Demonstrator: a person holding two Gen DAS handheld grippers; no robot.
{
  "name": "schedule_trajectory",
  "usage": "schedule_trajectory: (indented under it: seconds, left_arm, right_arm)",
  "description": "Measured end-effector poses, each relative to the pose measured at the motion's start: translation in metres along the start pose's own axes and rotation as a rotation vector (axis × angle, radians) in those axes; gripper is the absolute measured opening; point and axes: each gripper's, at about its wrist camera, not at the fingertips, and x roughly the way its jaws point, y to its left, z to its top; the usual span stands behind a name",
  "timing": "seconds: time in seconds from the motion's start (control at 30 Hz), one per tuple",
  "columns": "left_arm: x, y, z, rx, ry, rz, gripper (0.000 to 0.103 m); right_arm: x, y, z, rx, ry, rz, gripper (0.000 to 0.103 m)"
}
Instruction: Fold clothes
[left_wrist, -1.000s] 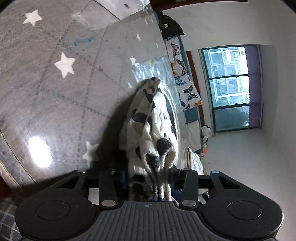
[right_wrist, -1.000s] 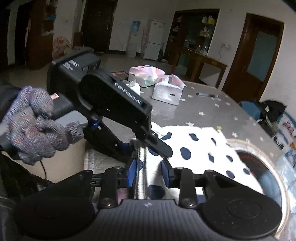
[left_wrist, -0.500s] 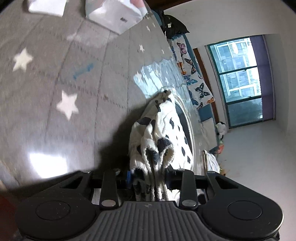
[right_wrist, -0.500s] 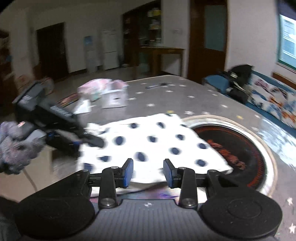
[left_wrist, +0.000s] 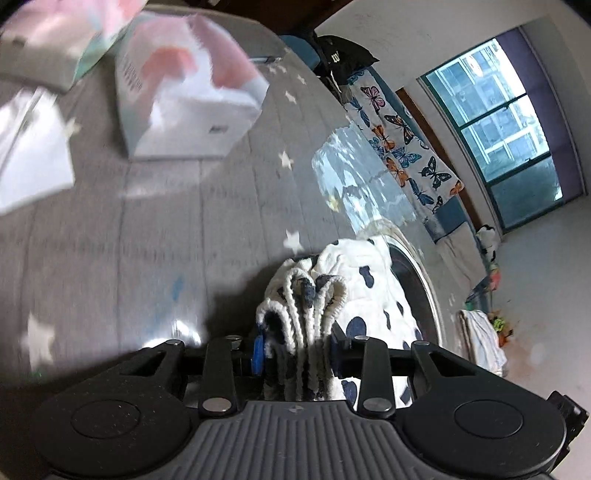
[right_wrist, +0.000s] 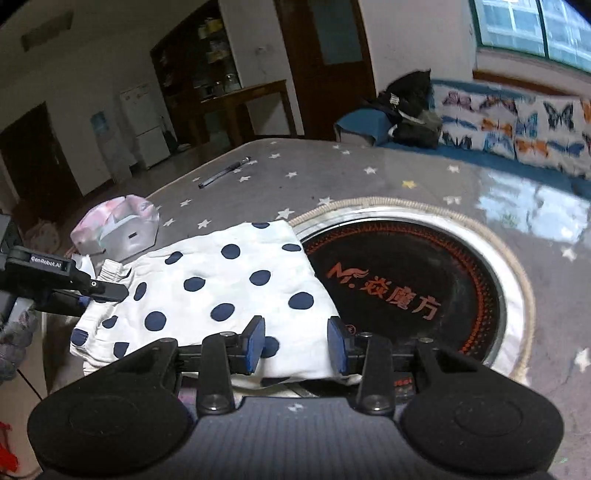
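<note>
The white garment with dark blue dots (right_wrist: 236, 295) lies spread flat on the grey counter with white stars (right_wrist: 424, 173), and its right part covers the left rim of the round black cooker plate (right_wrist: 413, 291) that is set into the counter. The left gripper (left_wrist: 295, 350) is clenched on the bunched waistband end of the garment: several ribbed folds are pressed between its blue pads, and from there the cloth runs away toward the cooker plate. In the right wrist view this same gripper comes in from the left edge, at the left end of the garment, with a hand in a knitted glove (right_wrist: 14, 339) behind it. The right gripper (right_wrist: 297, 345) is over the near edge of the garment; its jaws have just been opening and now stand apart, released, with cloth seen in the gap but not pressed by the pads. Two tissue packs (left_wrist: 188, 96) stand on the counter beyond the garment, toward its far left corner, and a pen (right_wrist: 225, 171) lies near the far edge. A bench with a butterfly cover (right_wrist: 517, 125) stands beside the counter under the window (left_wrist: 506, 122).
</note>
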Motion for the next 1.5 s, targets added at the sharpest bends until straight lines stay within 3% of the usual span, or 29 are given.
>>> schedule_trajectory:
  seconds: [0.4,0.6,0.83,1.03,1.13,1.27,1.5]
  left_arm:
    - [0.017,-0.013,0.021,0.166,0.0,0.049,0.036]
    - [0.022,-0.019,0.03,0.21,0.009,0.062,0.036]
    - [0.027,-0.023,0.032,0.239,0.012,0.073,0.038]
    - [0.028,-0.023,0.034,0.26,0.016,0.076,0.038]
    - [0.028,-0.024,0.034,0.267,0.017,0.078,0.038]
    - [0.029,-0.026,0.035,0.281,0.018,0.087,0.038]
    - [0.031,-0.04,0.036,0.315,0.019,0.093,0.036]
  right_arm:
    - [0.04,-0.022,0.006,0.155,0.033,0.033,0.037]
    - [0.048,-0.016,0.001,0.168,0.042,0.046,0.031]
    - [0.045,-0.027,0.002,0.238,-0.01,0.037,0.033]
    - [0.057,-0.03,0.003,0.263,0.011,0.065,0.032]
    - [0.06,-0.027,0.002,0.271,0.018,0.08,0.028]
    - [0.056,-0.022,0.002,0.273,0.012,0.087,0.008]
    - [0.036,-0.016,0.002,0.275,-0.035,0.054,0.005]
